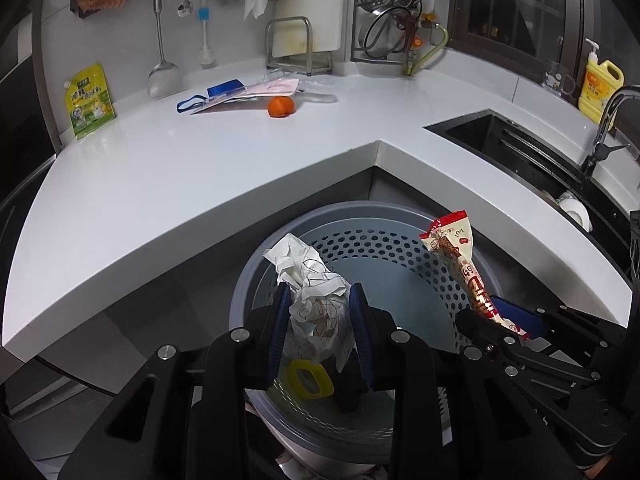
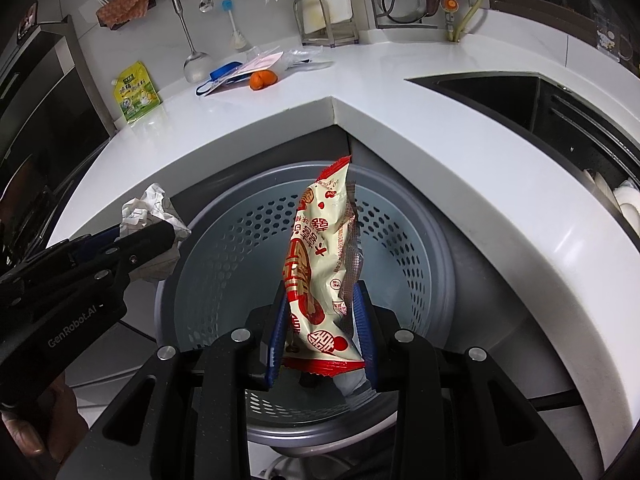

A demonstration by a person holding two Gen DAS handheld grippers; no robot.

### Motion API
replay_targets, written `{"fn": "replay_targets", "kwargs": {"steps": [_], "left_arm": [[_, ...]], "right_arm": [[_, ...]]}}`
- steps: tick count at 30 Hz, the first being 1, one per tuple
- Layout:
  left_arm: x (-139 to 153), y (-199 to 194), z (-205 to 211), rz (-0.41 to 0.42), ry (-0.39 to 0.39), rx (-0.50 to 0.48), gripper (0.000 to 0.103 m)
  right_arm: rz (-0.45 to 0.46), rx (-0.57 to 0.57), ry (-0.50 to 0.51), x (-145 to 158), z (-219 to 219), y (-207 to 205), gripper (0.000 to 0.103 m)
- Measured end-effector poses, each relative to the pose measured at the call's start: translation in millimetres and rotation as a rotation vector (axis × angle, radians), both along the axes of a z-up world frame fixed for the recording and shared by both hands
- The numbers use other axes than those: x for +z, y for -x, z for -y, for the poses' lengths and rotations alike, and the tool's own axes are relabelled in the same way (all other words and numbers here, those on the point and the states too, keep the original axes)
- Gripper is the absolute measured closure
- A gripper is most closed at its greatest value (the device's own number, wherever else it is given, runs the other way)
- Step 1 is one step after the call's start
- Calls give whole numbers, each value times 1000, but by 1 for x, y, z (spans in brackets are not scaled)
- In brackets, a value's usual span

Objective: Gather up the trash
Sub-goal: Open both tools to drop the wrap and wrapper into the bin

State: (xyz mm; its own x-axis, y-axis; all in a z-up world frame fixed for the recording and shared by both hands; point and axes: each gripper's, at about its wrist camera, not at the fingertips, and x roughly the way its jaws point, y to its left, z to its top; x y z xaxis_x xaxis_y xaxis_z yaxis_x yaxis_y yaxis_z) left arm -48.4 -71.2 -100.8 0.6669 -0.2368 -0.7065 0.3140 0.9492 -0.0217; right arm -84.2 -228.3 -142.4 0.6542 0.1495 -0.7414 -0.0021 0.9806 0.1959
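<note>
Beyond both grippers, the white L-shaped kitchen counter wraps round an inner corner, carrying an orange fruit, a green-and-yellow seasoning pouch and some loose papers near the back wall, well clear of the work. Directly below and ahead of the grippers stands the round grey perforated plastic bin, its mouth open beneath both loads; a yellow plastic ring lies inside it, under the left gripper.

The right gripper pinches the lower end of a long cream-and-red printed snack wrapper, which stands up from the blue pads and leans forward over the bin. The wrapper looks light, thin and slick, with crimped seams; a hold across the flat body near one end, as here, seems the surest, since the film could slide out of a loose pinch.

The left gripper is pressed onto a crumpled ball of white paper with thin dark lines, squeezed between its pads above the bin's near side. The paper appears weightless, soft and springy, easily taken anywhere across its bulk, and likely to drop straight down once let go.
</note>
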Motion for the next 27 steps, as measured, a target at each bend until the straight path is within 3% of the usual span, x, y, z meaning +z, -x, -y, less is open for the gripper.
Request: {"fn": "replay_targets", "kwargs": {"steps": [10, 17, 22, 27], "left_arm": [[-7, -3, -1, -25, 8, -2, 71], [-10, -5, -5, -33, 12, 6, 63], [-9, -5, -9, -26, 18, 22, 44], [-9, -6, -13, -30, 26, 35, 38]], "right_arm": [[-26, 28, 6, -7, -5, -4, 72], [-25, 30, 1, -7, -4, -5, 71], [4, 9, 18, -3, -2, -1, 42], [4, -5, 8, -3, 2, -1, 42]]}}
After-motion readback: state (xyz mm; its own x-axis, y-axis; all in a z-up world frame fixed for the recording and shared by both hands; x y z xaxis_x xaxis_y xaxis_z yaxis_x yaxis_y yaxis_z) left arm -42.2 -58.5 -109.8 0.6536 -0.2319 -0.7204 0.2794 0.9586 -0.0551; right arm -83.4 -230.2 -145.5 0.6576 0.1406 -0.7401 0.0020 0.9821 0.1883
